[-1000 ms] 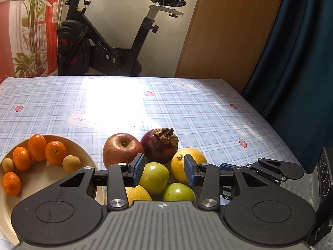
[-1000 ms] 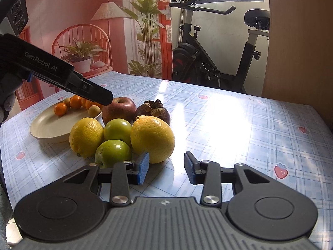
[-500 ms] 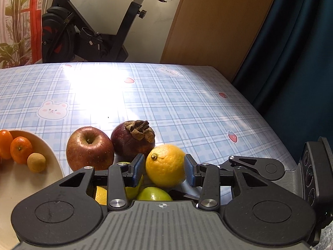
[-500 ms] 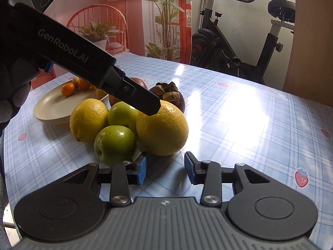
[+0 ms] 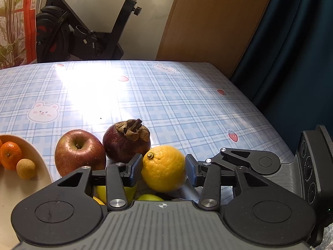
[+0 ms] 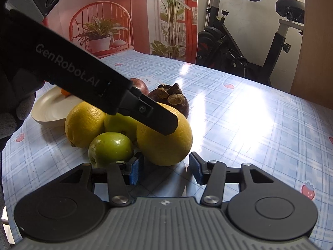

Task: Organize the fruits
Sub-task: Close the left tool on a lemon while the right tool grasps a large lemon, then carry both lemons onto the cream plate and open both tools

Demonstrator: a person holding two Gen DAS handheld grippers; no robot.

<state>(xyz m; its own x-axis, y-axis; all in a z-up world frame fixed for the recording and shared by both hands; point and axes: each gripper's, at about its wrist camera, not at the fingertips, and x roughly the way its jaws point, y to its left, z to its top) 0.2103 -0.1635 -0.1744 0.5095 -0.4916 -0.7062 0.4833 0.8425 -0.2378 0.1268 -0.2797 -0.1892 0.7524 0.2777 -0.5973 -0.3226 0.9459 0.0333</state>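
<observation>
Spreading wide ahead of both grippers, a glossy blue plaid tablecloth (image 5: 166,95) printed with bunnies and strawberries runs bare to its far edge and to the right-hand edge, where a dark curtain (image 5: 295,52) hangs. Left of the left gripper (image 5: 164,169), a smooth cream plate (image 5: 44,171) holds a small pebbled mandarin (image 5: 10,155) and a dull tan round fruit (image 5: 26,168). Its jaws are opening around a dimpled yellow orange (image 5: 164,167) that sits between the ribbed pads; whether the pads still touch the peel cannot be told. Just beyond it sit a shiny red apple (image 5: 80,152) and a dark purple mangosteen (image 5: 124,143) with a dry brown cap, touching each other. The right gripper (image 6: 165,167), jaws also opening and gripping nothing, rests just short of the same orange, beside a smooth green apple (image 6: 110,149) and a second yellow citrus (image 6: 84,124).
</observation>
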